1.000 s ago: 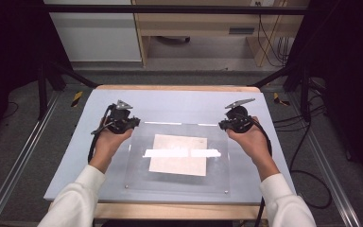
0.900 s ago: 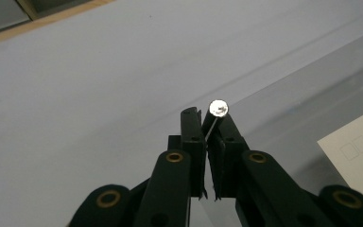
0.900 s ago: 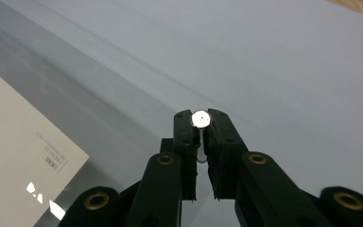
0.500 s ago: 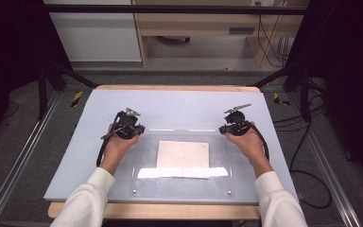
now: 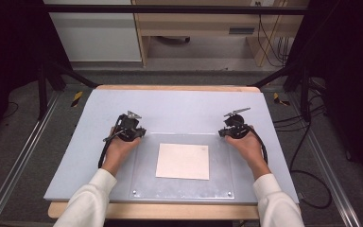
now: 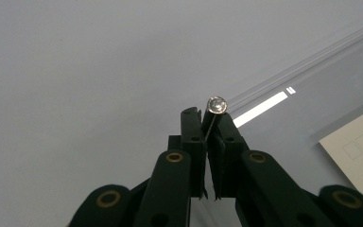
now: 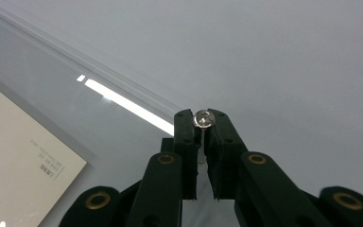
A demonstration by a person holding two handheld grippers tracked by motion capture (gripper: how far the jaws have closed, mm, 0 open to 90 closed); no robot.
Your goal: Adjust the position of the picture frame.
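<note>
A clear plastic sheet (image 5: 144, 165) lies on the pale blue table mat (image 5: 179, 106), covering a cream paper (image 5: 183, 161). My left gripper (image 5: 139, 132) is shut on the sheet's far left corner. In the left gripper view the jaws (image 6: 208, 118) pinch the sheet's thin edge just below a round metal stud (image 6: 217, 104). At the far right corner my right gripper (image 5: 224, 132) is shut on the sheet in the same way, and its jaws (image 7: 203, 124) hold the edge under another stud (image 7: 203, 118). The paper (image 7: 23, 165) shows through the sheet.
The mat rests on a wooden tabletop (image 5: 170, 88) inside a black frame with metal rails (image 5: 19, 161) on the floor at each side. Cables (image 5: 307, 142) trail on the right. Open mat lies beyond the sheet's far edge.
Both grippers have sunk, bringing the far edge of the clear sheet down with them. The sheet has gone from tilted up to nearly flat over the paper.
</note>
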